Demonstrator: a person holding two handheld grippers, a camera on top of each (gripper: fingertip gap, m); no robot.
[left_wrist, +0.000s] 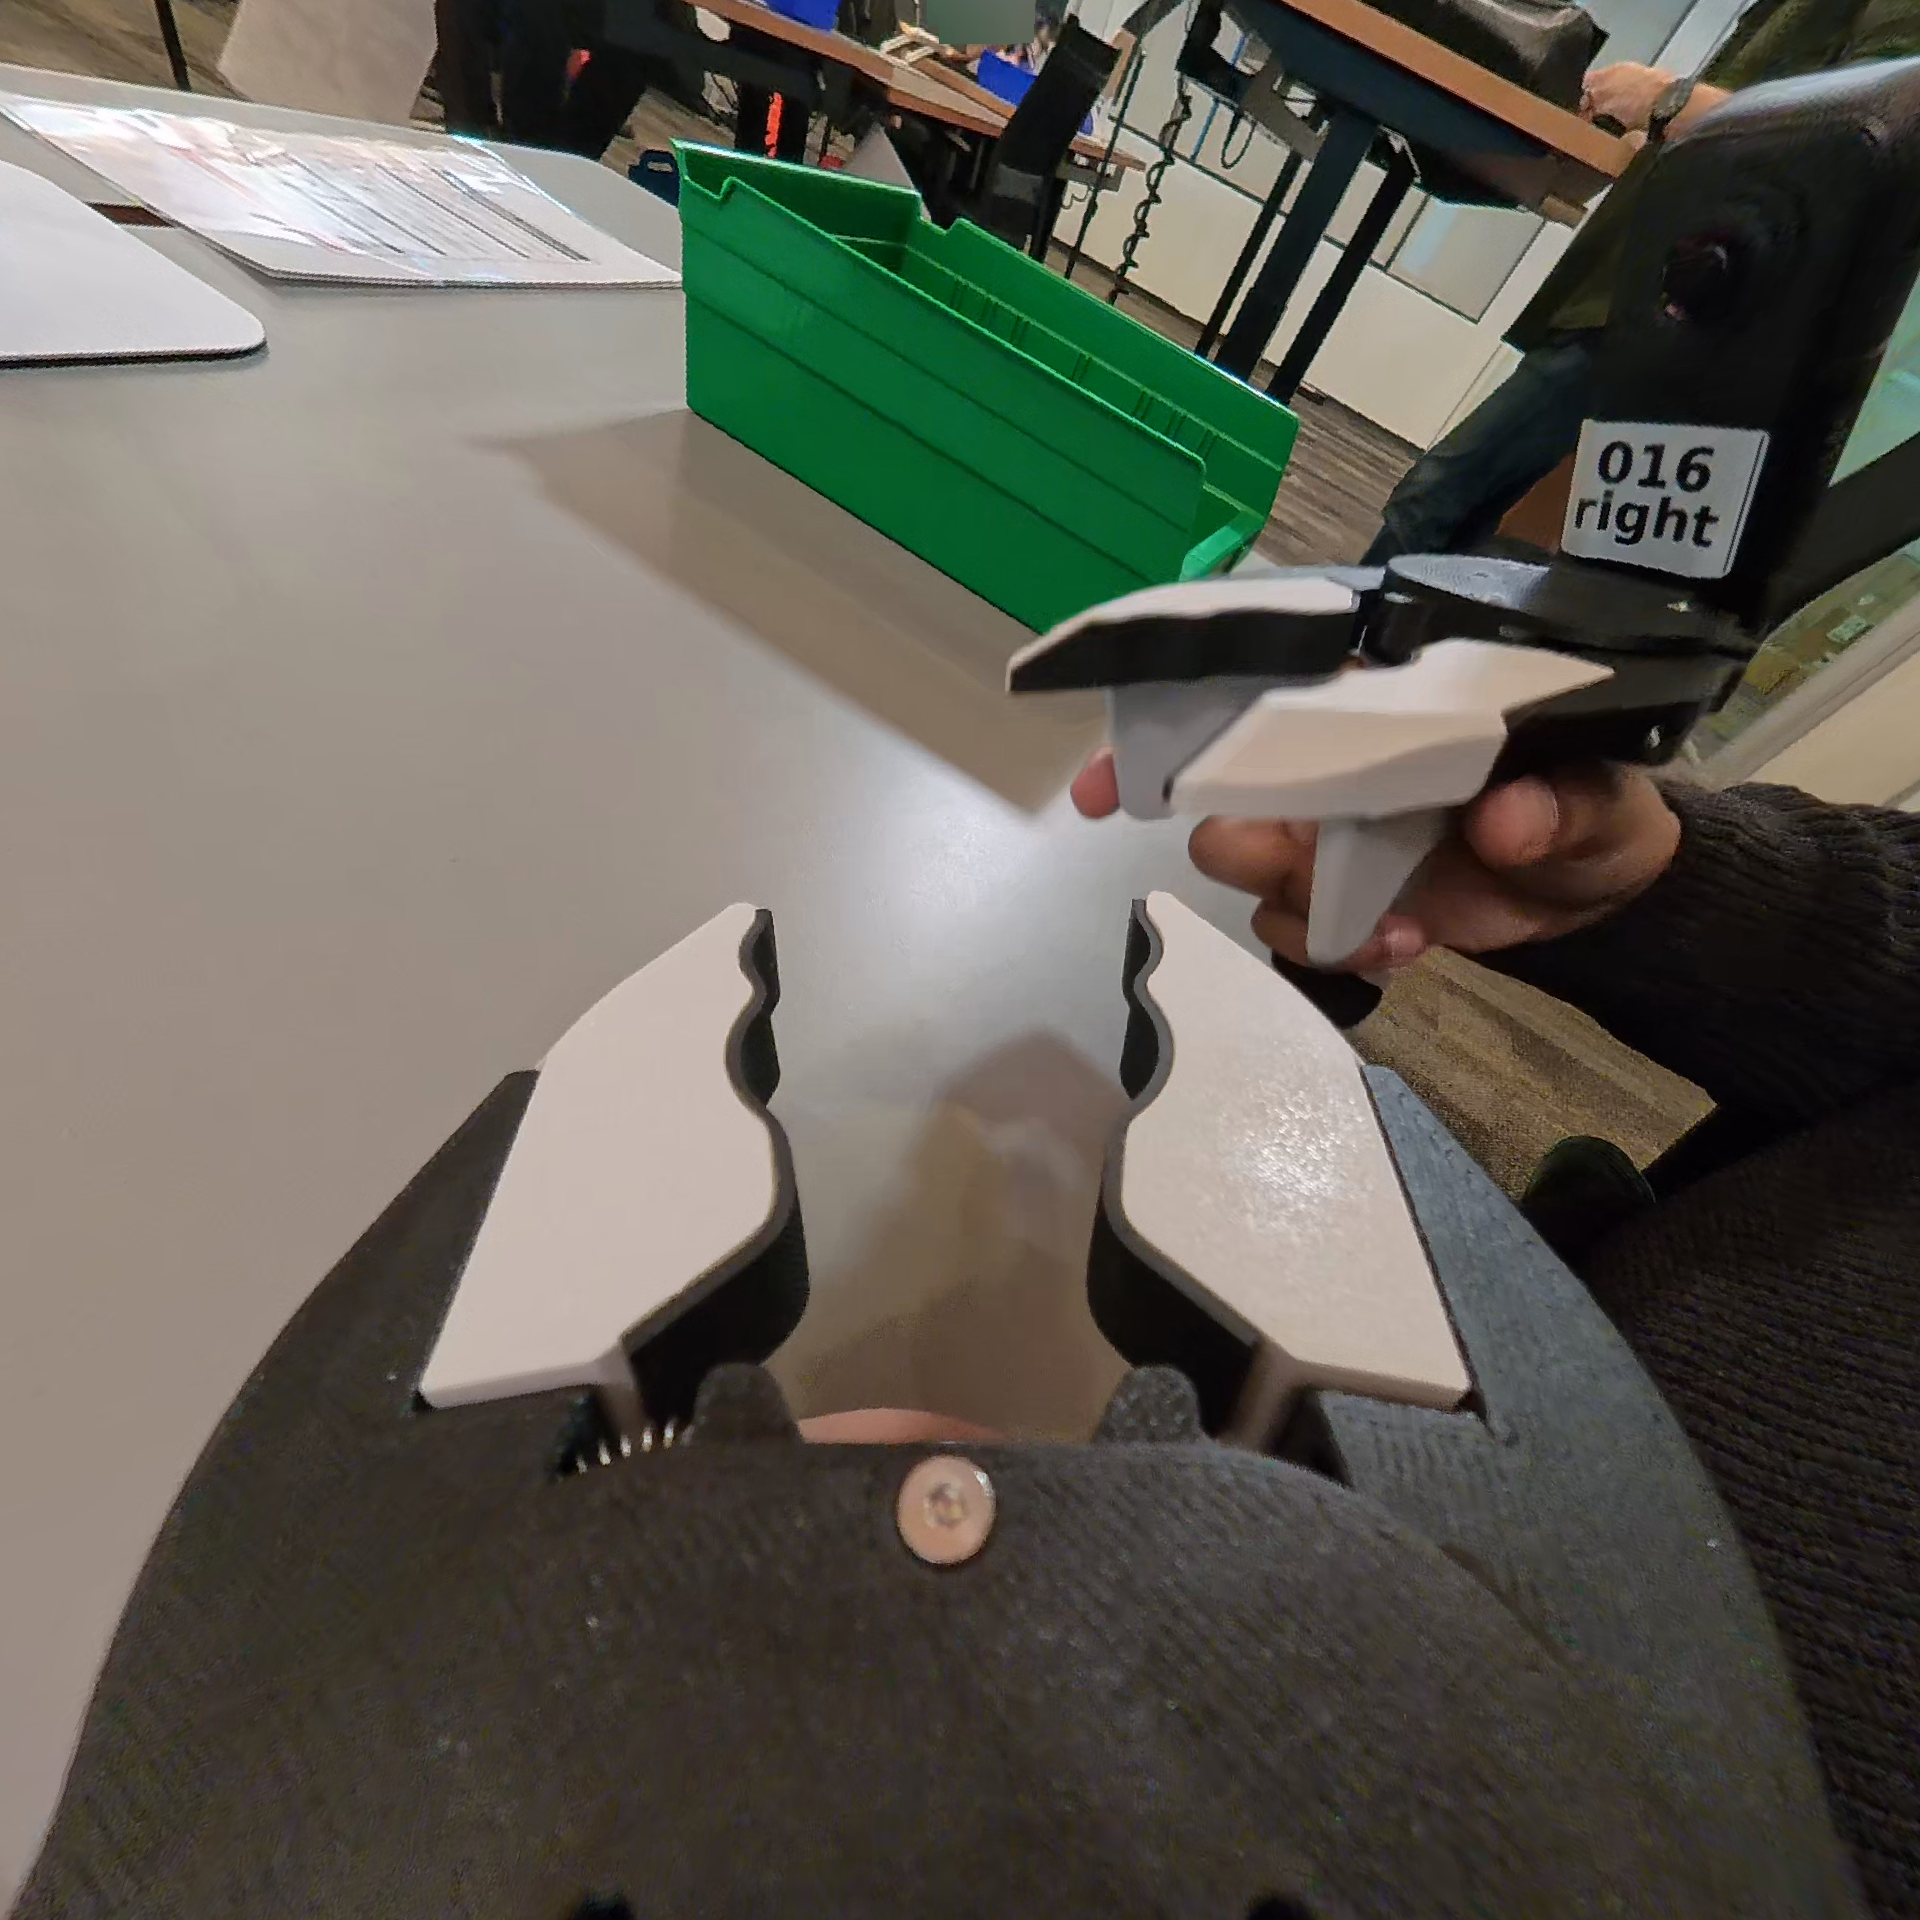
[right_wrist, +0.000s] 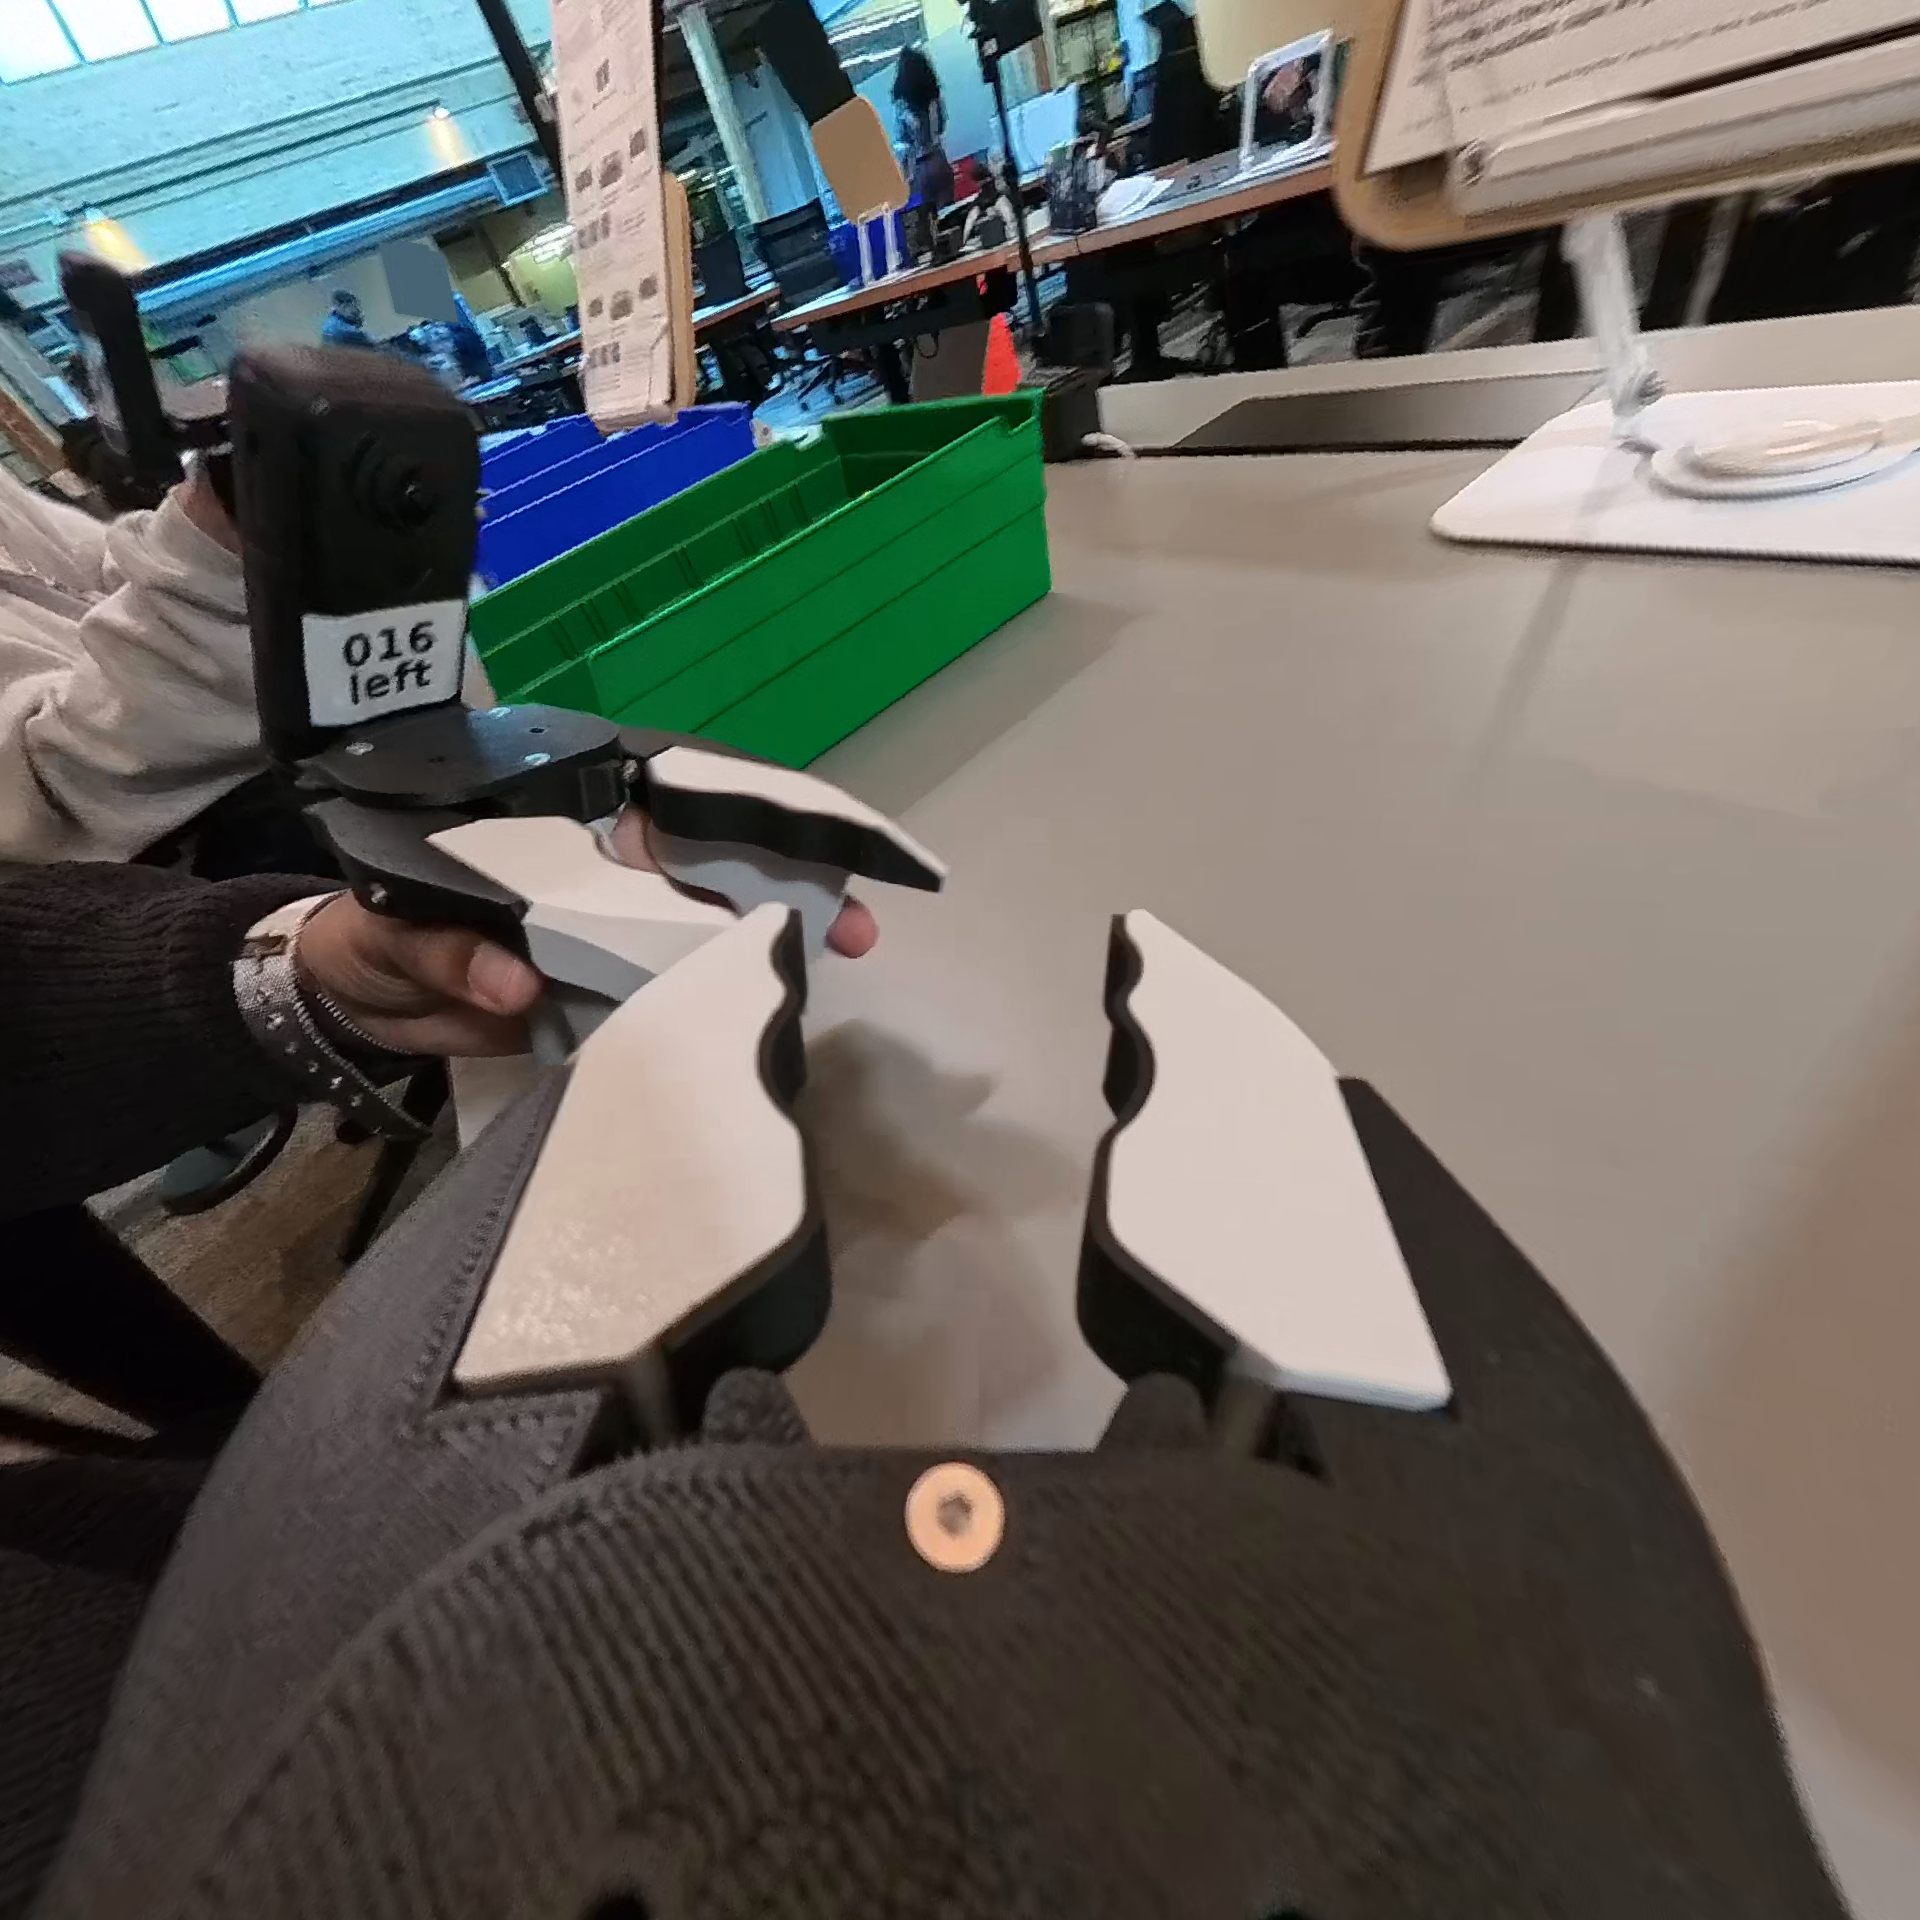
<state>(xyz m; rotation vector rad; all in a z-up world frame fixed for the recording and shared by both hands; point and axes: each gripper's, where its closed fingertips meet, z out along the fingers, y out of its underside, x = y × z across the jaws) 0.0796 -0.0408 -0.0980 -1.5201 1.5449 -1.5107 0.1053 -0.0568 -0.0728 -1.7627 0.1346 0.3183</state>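
Note:
My left gripper (left_wrist: 951, 914) is open and empty, held low over the bare grey table (left_wrist: 312, 727). My right gripper (right_wrist: 956, 925) is open and empty too, over the same table (right_wrist: 1455, 831). Each shows in the other's view, hand-held near the table's front edge: the right gripper (left_wrist: 1101, 727) at the right of the left wrist view, the left gripper (right_wrist: 831, 883) at the left of the right wrist view. They sit close together, fingers angled toward each other. A green plastic bin (left_wrist: 966, 416) stands beyond them on the table; it also shows in the right wrist view (right_wrist: 790, 603). What it holds is hidden.
A white mat (left_wrist: 104, 301) and a laminated sheet (left_wrist: 312, 197) lie at the far left. In the right wrist view a white mat (right_wrist: 1683, 499) carries a clear stand with a clipboard (right_wrist: 1600, 312). A blue bin (right_wrist: 613, 478) sits behind the green one. Desks and people are in the background.

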